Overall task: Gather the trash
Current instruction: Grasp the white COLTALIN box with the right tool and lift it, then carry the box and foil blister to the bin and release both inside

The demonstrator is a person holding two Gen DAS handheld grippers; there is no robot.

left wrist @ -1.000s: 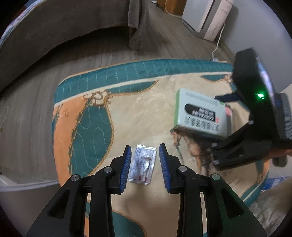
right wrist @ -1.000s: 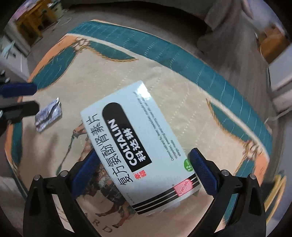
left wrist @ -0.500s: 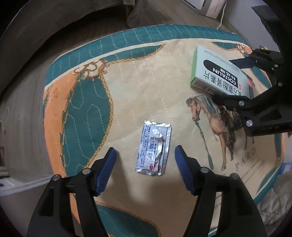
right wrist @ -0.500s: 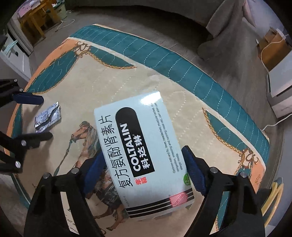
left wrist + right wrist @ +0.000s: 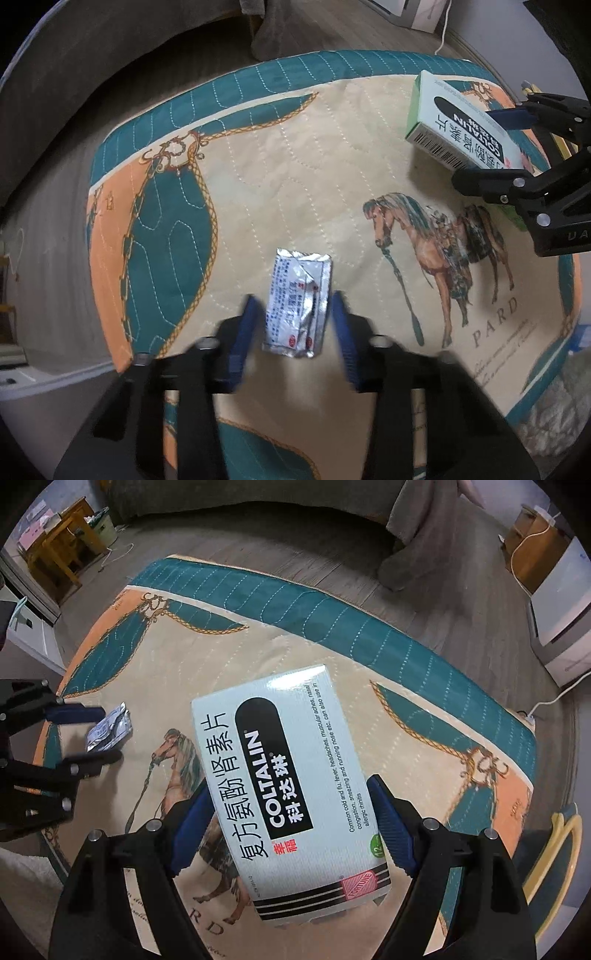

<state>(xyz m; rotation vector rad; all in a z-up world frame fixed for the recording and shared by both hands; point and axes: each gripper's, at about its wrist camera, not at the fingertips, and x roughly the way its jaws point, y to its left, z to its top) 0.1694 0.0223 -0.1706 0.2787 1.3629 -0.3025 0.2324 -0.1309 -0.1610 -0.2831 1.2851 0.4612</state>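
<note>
The left gripper [image 5: 295, 317] is pointed down over a crumpled foil sachet [image 5: 298, 302] that lies on the quilted horse-print mat [image 5: 303, 184]. Its jaws have just been closing — the blue pads are seen on either side of the sachet, narrow gaps still visible, so the foil is bracketed but not yet pinched. In the right wrist view the same sachet [image 5: 110, 732] is seen flat on the mat between the two left fingers.

The right gripper [image 5: 291, 830] is clamped across the width of a white Coltalin medicine box [image 5: 291, 786]; both blue pads are pressed against its long edges and the box is held above the mat, tilted, its printed face turned to the camera. From the left wrist view the box [image 5: 458, 122] is seen raised near the mat's far right corner, barcode end showing. Whether anything is inside the box cannot be told.

Compared with a second ago, the left jaws were spread wider half a second back and are now drawn in around the sachet, which appears larger and nearer. The box has been carried further from the sachet — well apart now — and the right jaws' spread is slightly reduced onto it.
</note>
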